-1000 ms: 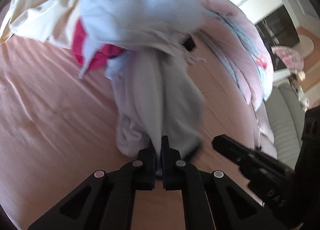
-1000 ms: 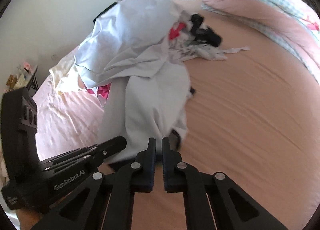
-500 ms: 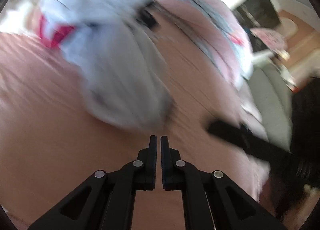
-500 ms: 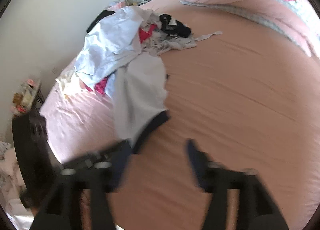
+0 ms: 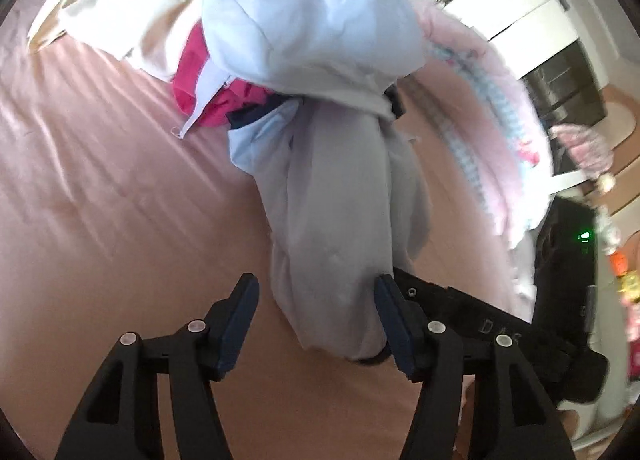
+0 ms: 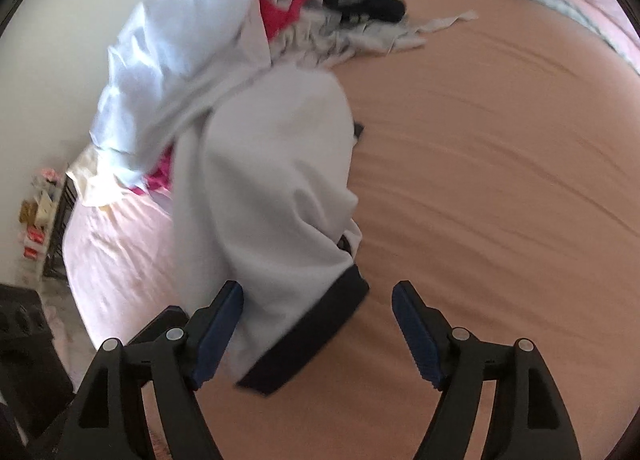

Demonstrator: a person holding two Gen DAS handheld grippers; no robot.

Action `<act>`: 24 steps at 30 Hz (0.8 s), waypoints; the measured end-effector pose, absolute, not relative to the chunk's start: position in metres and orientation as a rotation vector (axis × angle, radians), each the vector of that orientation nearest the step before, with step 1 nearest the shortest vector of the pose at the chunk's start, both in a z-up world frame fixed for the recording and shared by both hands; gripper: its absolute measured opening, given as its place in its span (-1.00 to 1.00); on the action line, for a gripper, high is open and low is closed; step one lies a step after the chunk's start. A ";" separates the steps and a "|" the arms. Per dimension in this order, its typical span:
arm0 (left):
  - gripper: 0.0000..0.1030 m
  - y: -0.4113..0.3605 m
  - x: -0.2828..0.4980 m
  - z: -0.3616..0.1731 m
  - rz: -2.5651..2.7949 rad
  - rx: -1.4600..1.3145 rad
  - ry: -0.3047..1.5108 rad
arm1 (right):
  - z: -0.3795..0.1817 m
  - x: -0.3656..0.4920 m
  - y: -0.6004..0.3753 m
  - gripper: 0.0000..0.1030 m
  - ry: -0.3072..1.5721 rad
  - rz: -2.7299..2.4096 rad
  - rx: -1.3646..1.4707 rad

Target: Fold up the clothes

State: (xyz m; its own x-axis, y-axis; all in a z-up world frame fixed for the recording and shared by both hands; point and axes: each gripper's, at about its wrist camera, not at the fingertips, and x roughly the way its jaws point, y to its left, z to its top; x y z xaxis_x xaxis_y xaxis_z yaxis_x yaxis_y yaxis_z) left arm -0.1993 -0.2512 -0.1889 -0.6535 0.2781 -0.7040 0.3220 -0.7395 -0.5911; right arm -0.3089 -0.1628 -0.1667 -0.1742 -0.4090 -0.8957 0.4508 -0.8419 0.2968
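Both jaws gape empty: left gripper (image 5: 316,314) and right gripper (image 6: 318,320) flank the grey garment's (image 6: 276,180) navy-hemmed end, its top buried under the clothes pile (image 5: 304,16)

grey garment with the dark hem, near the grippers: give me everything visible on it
The grey garment is soft, pale grey cloth with a dark navy band along its near edge. It lies crumpled lengthwise on the pink bedsheet, its far end tucked under the clothes pile. The near end sits between the open fingers of the right gripper and of the left gripper; neither clamps it. Whether it is a top or trousers cannot be told.
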 end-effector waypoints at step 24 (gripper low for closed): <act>-0.95 -0.093 -0.178 -0.150 -3.088 1.542 0.859 | -0.061 -0.235 -0.065 -0.88 0.072 -2.288 1.239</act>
State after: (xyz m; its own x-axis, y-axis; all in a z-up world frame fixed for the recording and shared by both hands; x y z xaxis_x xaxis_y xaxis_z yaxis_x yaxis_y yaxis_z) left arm -0.1777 -0.0934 -0.1499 -0.5549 0.5508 -0.6234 -0.1499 -0.8033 -0.5763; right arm -0.2346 -0.0645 -0.0611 -0.4373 -0.4268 -0.7916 0.4755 -0.8568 0.1993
